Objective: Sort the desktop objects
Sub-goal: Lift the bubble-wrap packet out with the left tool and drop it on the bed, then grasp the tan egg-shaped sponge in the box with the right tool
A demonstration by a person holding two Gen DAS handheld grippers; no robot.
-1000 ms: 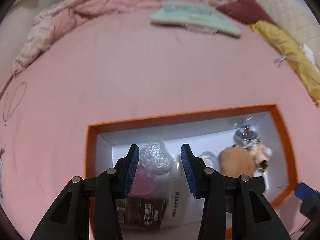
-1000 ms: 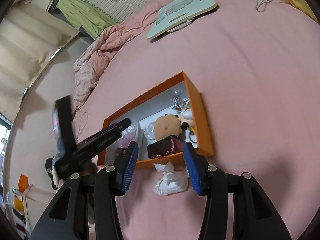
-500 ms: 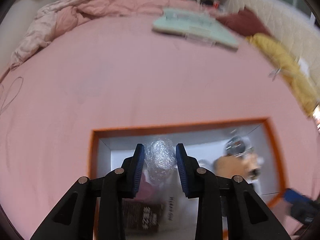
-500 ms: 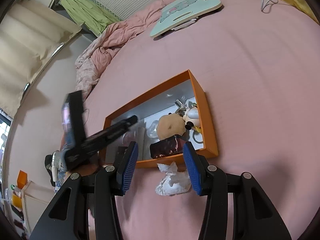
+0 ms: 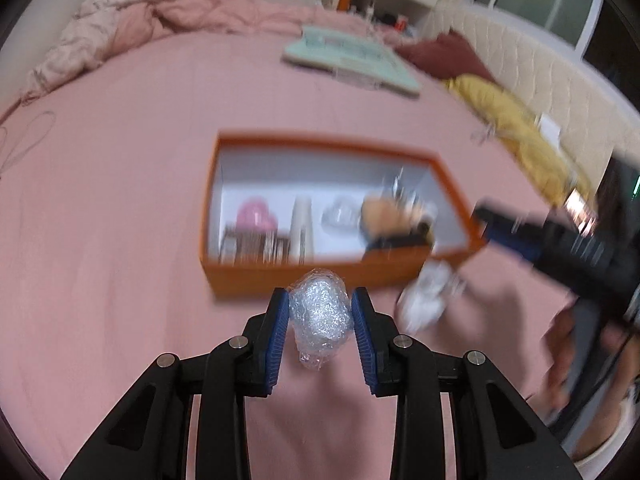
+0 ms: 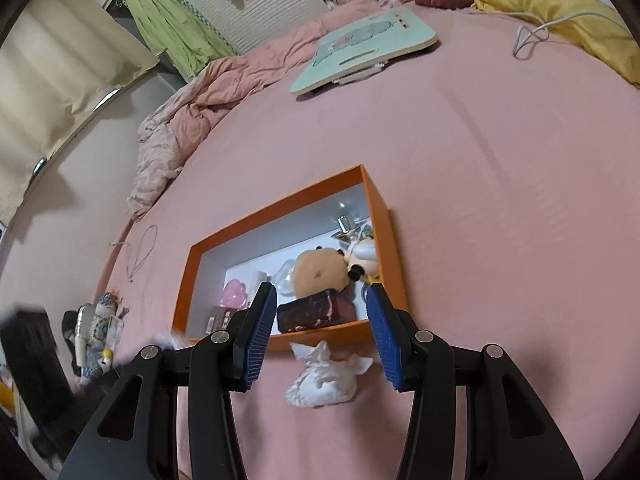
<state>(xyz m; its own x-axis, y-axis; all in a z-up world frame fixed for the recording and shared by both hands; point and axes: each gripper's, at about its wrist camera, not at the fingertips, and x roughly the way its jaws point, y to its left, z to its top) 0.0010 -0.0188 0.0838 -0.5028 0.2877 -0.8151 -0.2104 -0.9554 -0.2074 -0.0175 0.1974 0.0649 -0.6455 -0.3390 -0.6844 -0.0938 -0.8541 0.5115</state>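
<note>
Here, one bubble-wrap ball (image 5: 319,312) pinched in left hand-held gripper (image 5: 319,309), right hand-held gripper (image 6: 318,322) wide, empty, one orange box (image 6: 390,256).

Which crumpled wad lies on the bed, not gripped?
The white tissue wad lies before the orange box; the bubble-wrap ball is in the left gripper.

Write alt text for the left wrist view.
The left gripper holds a clear bubble-wrap ball between its blue pads above a pink bed sheet. Beyond it sits an open orange box of small items, blurred by motion.
</note>
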